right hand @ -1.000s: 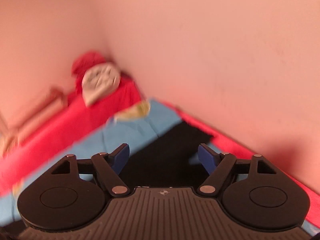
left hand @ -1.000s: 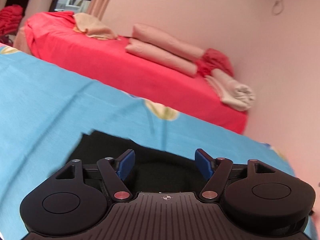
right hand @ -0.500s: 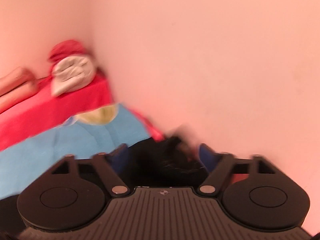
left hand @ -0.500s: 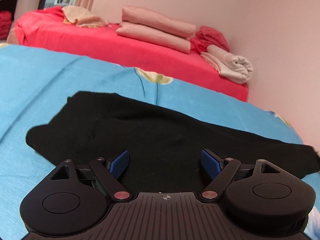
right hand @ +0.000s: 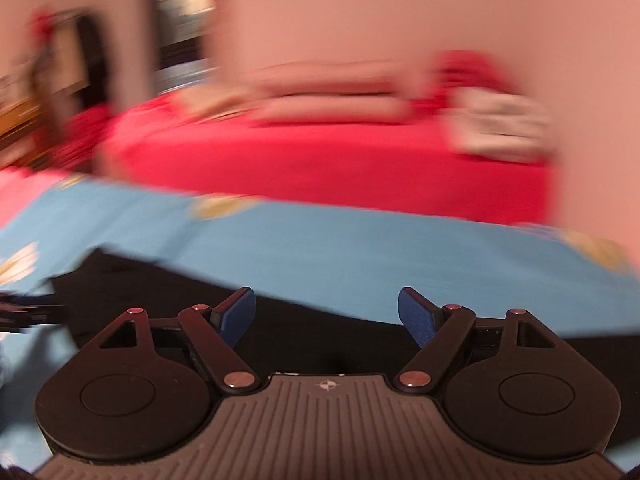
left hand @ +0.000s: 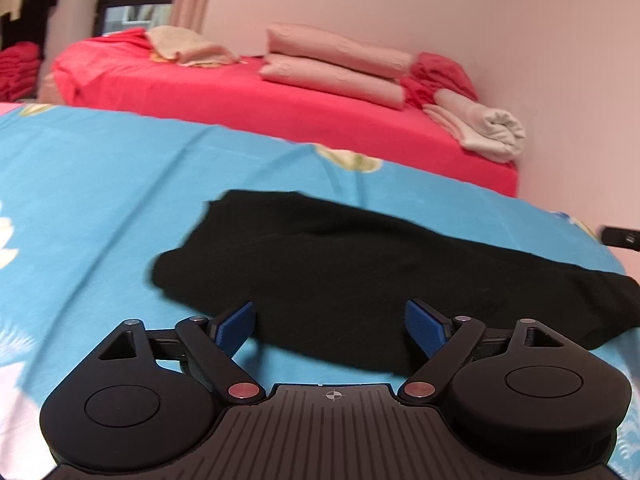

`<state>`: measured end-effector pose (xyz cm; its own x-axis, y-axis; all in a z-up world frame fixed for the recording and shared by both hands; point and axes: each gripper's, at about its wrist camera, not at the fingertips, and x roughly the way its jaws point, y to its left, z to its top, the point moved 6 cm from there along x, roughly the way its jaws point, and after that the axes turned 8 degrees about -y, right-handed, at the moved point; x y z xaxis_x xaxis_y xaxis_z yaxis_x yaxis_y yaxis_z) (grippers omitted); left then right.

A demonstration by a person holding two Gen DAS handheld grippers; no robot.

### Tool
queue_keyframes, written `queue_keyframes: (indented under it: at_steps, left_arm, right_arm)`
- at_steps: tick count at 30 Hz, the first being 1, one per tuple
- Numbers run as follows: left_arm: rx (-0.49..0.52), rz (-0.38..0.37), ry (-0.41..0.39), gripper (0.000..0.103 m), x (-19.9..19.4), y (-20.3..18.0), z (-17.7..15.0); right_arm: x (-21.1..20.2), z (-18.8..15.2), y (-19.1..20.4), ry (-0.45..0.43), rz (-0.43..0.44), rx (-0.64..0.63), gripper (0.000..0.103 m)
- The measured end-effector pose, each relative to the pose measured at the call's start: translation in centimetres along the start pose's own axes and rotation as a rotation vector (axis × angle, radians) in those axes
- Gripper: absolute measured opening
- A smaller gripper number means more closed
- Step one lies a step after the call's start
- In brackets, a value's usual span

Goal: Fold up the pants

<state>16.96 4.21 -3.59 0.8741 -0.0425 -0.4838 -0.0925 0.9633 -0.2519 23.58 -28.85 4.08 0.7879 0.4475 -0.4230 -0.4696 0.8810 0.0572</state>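
Both tools are spread wide and grasp nothing. The left tool hovers above the black pants, which lie on the blue bed from 9 to 3 o'clock. The right tool hovers above the pants too.

1. From my left wrist camera, the flat black fabric pants lie low on the blue flowered bedsheet; nothing tall rises from them.
2. Left of the pants the sheet lies open, room for my left gripper, its blue pads spread wide.
3. The pale pink wall closes off the right side.
4. Beyond, the red-covered bed carries stacked pink folded cushions and a rolled cream towel.
5. The right wrist view is blurred; my right gripper, pads apart, sits over the pants' edge.
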Motion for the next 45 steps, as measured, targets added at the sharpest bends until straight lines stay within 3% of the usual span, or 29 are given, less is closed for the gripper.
queue_keyframes:
  at_steps: [3,7,15,17,19,20,21,22,26,30,32,35,39,41,43,45]
  left_arm:
    - [-0.044,0.012,0.003,0.103,-0.1,1.6,-0.1]
    - [-0.084,-0.011,0.013,0.103,0.2,2.3,0.0]
    - [-0.140,0.008,-0.023,0.103,-1.1,3.7,0.6]
    - [-0.131,0.062,-0.025,0.103,-1.5,4.3,0.8]
    - [-0.141,0.099,-0.024,0.103,-1.6,5.0,0.9]
    - [-0.152,0.113,-0.017,0.103,-1.6,5.4,1.0]
    - [-0.155,0.129,-0.009,0.103,-1.6,5.6,1.0]
    - [-0.160,0.146,-0.005,0.103,-1.6,6.0,1.0]
    - [-0.176,0.156,-0.025,0.103,-2.2,6.4,1.3]
    - [-0.175,0.164,-0.050,0.103,-2.6,6.4,1.6]
    - [-0.173,0.163,-0.039,0.103,-2.4,6.4,1.4]
    - [-0.160,0.174,-0.021,0.103,-1.9,6.4,1.1]
    - [-0.153,0.173,-0.003,0.103,-1.4,6.2,0.8]
    - [-0.143,0.171,0.004,0.103,-1.3,6.0,0.7]
    - [-0.127,0.179,0.004,0.103,-1.3,5.9,0.6]
    - [-0.112,0.179,0.013,0.103,-0.9,5.5,0.7]
  right_arm:
    - [5.4,0.5,8.0,0.061,0.165,-0.076,0.073]
    - [11.0,1.4,16.1,0.098,0.254,-0.173,0.073]
    - [18.5,0.3,23.2,0.144,0.310,-0.349,0.070]
    - [19.4,-0.2,23.8,0.156,0.314,-0.378,0.061]
    - [20.0,-0.5,24.2,0.165,0.335,-0.393,0.035]
    - [20.0,-0.6,24.3,0.160,0.340,-0.403,0.029]
    - [19.9,-0.8,24.4,0.140,0.317,-0.426,0.013]
    - [19.7,-0.8,24.5,0.131,0.307,-0.447,0.010]
    - [17.7,0.9,24.4,0.053,0.334,-0.424,0.009]
    - [16.1,4.1,25.2,-0.025,0.443,-0.325,0.009]
    - [17.9,3.1,25.8,0.033,0.436,-0.334,0.009]
    - [21.4,-0.6,26.2,0.142,0.335,-0.445,0.012]
    - [19.8,1.4,24.9,0.100,0.342,-0.343,0.020]
    - [17.8,3.1,23.6,0.061,0.334,-0.317,0.029]
    - [15.5,4.4,21.5,0.032,0.307,-0.291,0.048]
    - [13.0,5.0,19.0,0.003,0.269,-0.269,0.052]
